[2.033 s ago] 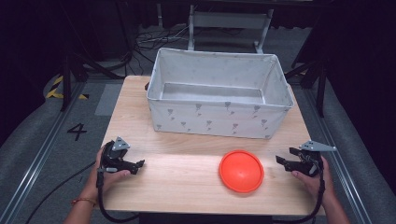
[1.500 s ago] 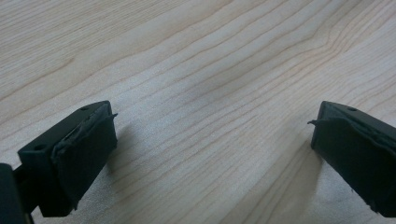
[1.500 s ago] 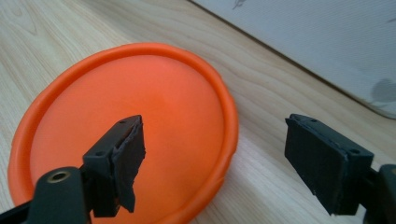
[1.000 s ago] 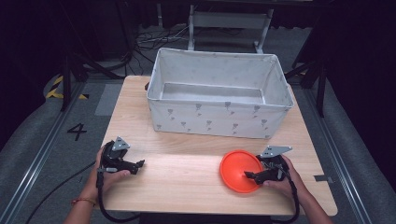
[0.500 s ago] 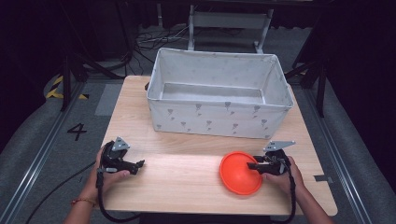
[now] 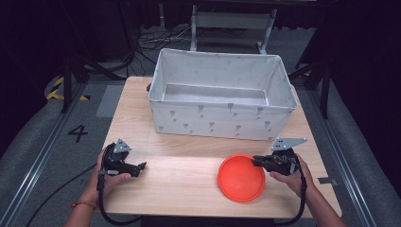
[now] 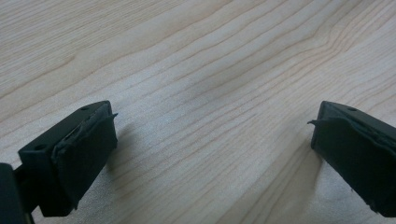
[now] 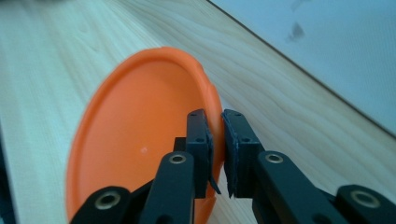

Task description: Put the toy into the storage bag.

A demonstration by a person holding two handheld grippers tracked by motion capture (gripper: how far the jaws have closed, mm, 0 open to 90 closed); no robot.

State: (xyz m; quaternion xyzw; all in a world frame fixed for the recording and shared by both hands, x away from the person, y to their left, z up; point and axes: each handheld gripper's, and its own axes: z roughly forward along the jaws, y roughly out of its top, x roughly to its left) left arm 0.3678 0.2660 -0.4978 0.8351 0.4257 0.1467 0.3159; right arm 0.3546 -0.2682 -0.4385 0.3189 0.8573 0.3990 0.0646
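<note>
An orange plate [image 6: 240, 178] lies on the wooden table [image 6: 189, 175], front right of centre. My right gripper [image 6: 256, 162] is at the plate's right edge, its jaws closed on the rim. In the right gripper view the two black jaws pinch the rim of the orange plate [image 8: 140, 140] between them, gripper [image 8: 215, 140] shut on it. My left gripper [image 6: 142, 166] rests low at the table's front left, held in a hand. In the left gripper view its gripper [image 7: 210, 140] stands wide open over bare wood, with nothing between the pads [image 7: 88, 144].
A large white fabric bin [image 6: 222, 94] with grey print stands at the back middle of the table, its pale wall [image 8: 327, 51] close beyond the plate. Dark floor, cables and a stand lie past the table's edges.
My right gripper came in from the far right to the plate's right rim and has closed on it. The left gripper has stayed in place.
</note>
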